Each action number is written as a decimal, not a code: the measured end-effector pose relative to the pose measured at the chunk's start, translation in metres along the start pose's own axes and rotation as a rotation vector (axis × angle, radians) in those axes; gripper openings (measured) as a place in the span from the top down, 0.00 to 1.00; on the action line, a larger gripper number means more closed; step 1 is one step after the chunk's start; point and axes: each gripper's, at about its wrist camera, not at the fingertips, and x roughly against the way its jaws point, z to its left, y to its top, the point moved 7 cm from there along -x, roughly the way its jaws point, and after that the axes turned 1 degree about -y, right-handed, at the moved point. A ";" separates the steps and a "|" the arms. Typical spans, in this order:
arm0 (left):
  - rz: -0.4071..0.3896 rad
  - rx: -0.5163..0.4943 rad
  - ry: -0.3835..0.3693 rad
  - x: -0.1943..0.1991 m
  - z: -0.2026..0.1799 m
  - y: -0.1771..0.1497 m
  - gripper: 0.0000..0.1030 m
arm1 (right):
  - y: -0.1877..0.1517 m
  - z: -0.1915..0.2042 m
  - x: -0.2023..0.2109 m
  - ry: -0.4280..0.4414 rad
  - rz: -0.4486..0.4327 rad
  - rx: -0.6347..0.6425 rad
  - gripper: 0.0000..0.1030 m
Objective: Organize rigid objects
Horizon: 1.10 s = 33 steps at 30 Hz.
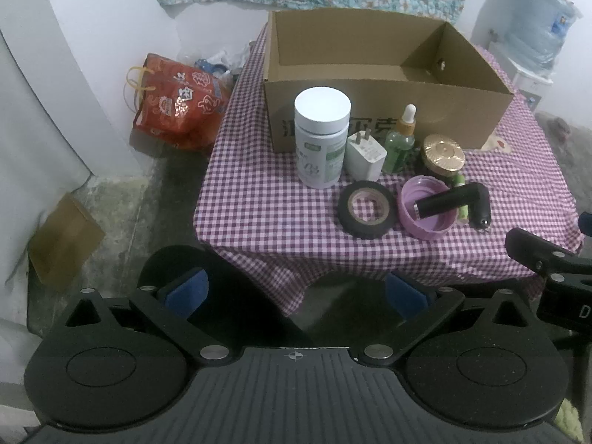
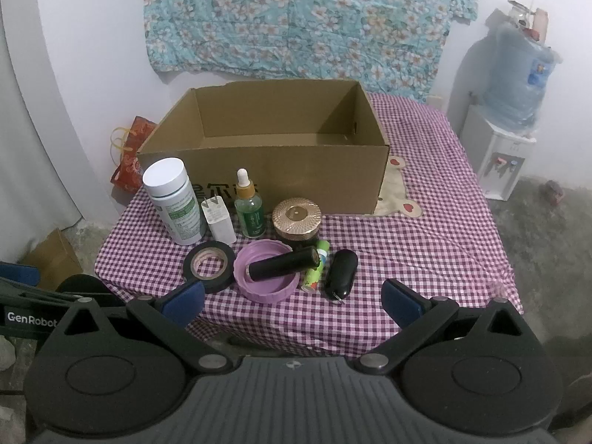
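Note:
An open cardboard box [image 2: 259,170] [image 1: 384,111] stands on the checked tablecloth [image 2: 425,222], nothing visible inside. In front of it stand a white pill bottle [image 2: 174,199] [image 1: 321,137], a white charger plug [image 2: 218,220] [image 1: 365,155], a green dropper bottle [image 2: 249,207] [image 1: 401,140] and a gold-lidded jar [image 2: 296,222] [image 1: 443,155]. Nearer lie a black tape roll [image 2: 209,265] [image 1: 366,209], a purple lid [image 2: 267,275] [image 1: 425,209] with a black tube [image 2: 283,264] across it, a green stick [image 2: 314,270] and a black key fob [image 2: 341,273]. Both grippers, left [image 1: 296,292] and right [image 2: 292,301], hang open before the table's near edge, holding nothing.
A red gift bag [image 1: 174,103] sits on the floor left of the table, and a brown cardboard piece [image 1: 63,240] leans by the wall. A water dispenser [image 2: 510,111] stands at the right. A floral cloth [image 2: 296,14] hangs on the back wall.

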 end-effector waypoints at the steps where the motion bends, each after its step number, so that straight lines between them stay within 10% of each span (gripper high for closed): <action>1: 0.000 0.000 0.000 0.000 -0.001 0.001 0.00 | 0.000 0.000 0.000 0.000 0.000 0.001 0.00; 33: 0.043 -0.004 0.014 -0.013 0.002 0.000 0.00 | -0.003 0.000 -0.012 0.001 0.021 -0.007 0.00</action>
